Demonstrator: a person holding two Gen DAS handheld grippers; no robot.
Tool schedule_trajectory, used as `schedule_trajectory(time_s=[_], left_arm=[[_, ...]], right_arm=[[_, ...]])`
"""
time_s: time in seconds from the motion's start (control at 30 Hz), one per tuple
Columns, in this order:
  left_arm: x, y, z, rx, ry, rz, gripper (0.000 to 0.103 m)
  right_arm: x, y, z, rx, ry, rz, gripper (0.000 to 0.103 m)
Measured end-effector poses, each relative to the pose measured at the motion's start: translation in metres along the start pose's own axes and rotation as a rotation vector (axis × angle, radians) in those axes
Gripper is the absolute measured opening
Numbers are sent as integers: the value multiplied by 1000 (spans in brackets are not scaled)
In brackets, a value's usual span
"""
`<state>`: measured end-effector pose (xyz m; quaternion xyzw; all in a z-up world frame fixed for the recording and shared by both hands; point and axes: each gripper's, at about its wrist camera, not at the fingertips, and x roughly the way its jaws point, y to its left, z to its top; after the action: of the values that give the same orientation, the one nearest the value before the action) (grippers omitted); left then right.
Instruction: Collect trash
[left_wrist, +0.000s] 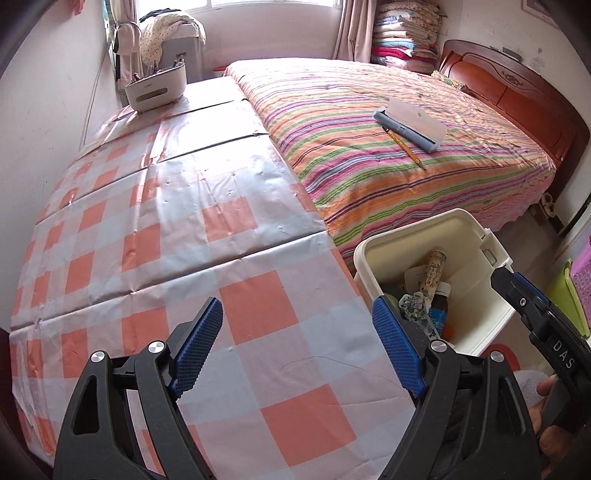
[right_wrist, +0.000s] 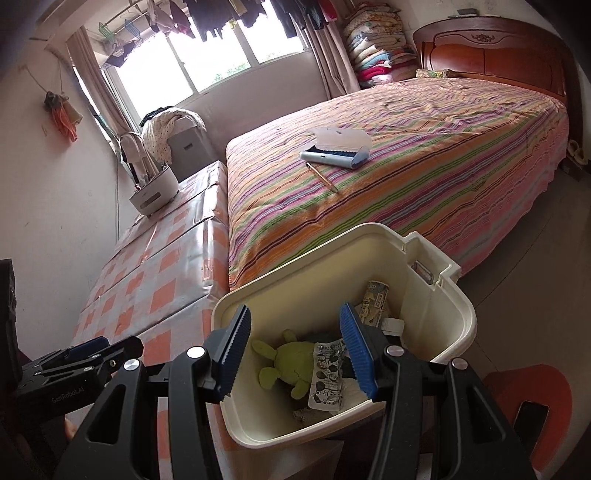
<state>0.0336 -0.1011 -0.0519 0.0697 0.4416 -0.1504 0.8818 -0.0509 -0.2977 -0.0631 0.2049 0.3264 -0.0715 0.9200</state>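
Trash fills the cream bin (right_wrist: 436, 314) standing between the checkered table (left_wrist: 155, 229) and the striped bed (left_wrist: 388, 155): a green plush toy (right_wrist: 284, 363), a printed wrapper (right_wrist: 327, 373) and a paper roll (right_wrist: 375, 302). Angled steeply down over the table edge, the left gripper (left_wrist: 297, 345) has its jaws spread wide and empty. Tilted down above the bin's mouth, the right gripper (right_wrist: 295, 347) is parted partway, gripping nothing.

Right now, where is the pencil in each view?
Left wrist: pencil upper right of centre, on the striped bedspread.
Right wrist: pencil above centre, on the bedspread.
Shared landmark: the blue pencil case just beyond it.
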Motion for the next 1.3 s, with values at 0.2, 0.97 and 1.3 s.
schedule_trajectory(time_s=[0.2,0.97,1.3], left_arm=[[-24,22,-15,-36,-30,70,84],[-66,40,-43,-82,-80,141,89],[-66,43,-46,-98,-75,144,89]], right_arm=[[-23,33,-12,-96,-20,0,52],[-41,59,-26,-162,-13,8,71],[-35,55,-27,-152,7,7,71]])
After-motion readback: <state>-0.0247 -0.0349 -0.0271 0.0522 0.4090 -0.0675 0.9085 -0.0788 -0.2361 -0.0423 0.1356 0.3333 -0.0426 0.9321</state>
